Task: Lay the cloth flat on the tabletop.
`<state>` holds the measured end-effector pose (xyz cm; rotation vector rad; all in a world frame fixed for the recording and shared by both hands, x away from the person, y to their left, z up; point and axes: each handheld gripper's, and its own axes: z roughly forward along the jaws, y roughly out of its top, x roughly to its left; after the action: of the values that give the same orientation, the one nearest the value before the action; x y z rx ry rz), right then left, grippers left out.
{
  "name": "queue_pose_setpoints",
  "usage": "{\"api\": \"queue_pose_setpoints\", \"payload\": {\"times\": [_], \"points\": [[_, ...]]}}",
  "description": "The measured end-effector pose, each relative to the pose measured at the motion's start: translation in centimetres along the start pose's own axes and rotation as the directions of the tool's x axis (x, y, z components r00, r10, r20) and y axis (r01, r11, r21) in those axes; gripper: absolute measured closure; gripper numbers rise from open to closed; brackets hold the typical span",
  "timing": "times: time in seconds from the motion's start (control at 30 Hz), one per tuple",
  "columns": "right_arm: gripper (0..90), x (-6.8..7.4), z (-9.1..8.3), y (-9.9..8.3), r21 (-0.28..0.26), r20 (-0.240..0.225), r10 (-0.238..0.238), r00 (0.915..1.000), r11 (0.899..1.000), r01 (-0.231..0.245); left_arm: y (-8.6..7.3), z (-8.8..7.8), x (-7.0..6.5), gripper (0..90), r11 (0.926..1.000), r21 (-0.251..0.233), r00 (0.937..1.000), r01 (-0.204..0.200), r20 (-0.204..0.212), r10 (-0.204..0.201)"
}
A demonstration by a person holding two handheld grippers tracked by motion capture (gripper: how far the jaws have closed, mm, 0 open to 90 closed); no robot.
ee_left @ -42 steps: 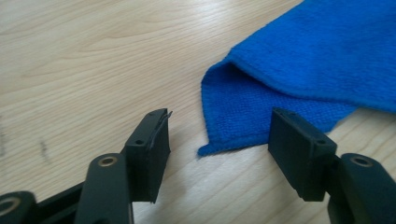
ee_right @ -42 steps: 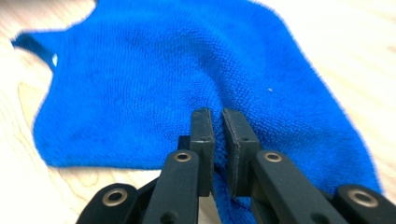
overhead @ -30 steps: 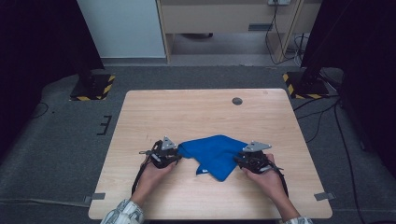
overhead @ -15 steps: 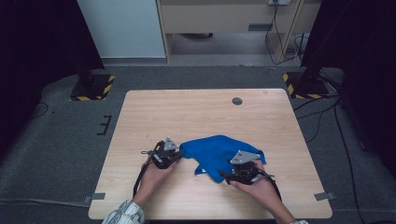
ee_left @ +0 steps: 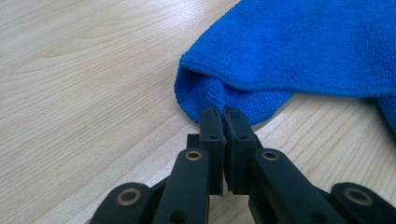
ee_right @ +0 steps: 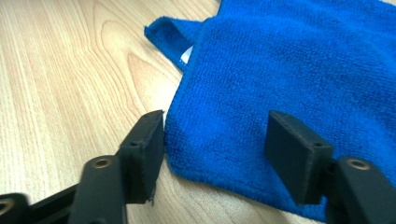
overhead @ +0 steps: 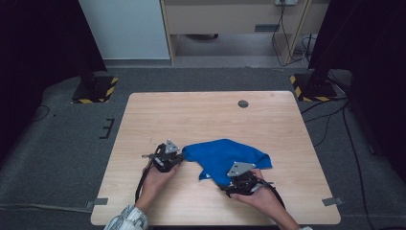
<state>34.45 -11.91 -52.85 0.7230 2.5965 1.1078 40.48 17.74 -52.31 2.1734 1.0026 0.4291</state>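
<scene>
Pale wood table (overhead: 201,115) amid grey carpet (overhead: 57,153); left hand-held gripper (ee_left: 223,122) pinching blue cloth (overhead: 225,155), right hand-held gripper (ee_right: 215,154) agape.

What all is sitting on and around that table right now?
Blue terry cloth: one, blue, crumpled on the near middle of the table, between the two grippers.
Light wooden table: one, pale wood, centre of the high view.
Small round dark cap: one, dark grey, set in the table top near its far edge.
Yellow-and-black striped stand bases: two, on the grey floor beyond the far corners.
Left gripper: one, black, shut on the cloth's folded left corner.
Right gripper: one, black, jaws open astride the cloth's near edge.
Person's hands: two, holding the grippers at the near edge.
</scene>
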Motion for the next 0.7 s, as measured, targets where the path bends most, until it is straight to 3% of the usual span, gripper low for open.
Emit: {"api": "queue_pose_setpoints", "payload": {"times": [0.17,0.47,0.7], "points": [[50.4,0.1,0.1,0.0,0.005,-0.004,-0.011,0.9999,1.0,0.011,0.0,0.0,0.0,86.8,1.0,-0.004,1.0,-0.002,-0.002,0.002],[82.1,-0.7,-0.1,-0.2,-0.002,0.014,0.023,0.9996,1.0,-0.023,0.1,-0.3,0.0,86.9,0.9999,-0.017,1.0,0.002,-0.005,-0.002],[83.9,-1.6,-1.5,0.3,-0.074,0.021,0.075,0.9969,0.995,-0.074,0.2,-0.8,0.2,86.9,0.9992,-0.038,0.9999,0.007,-0.009,-0.007]]}}
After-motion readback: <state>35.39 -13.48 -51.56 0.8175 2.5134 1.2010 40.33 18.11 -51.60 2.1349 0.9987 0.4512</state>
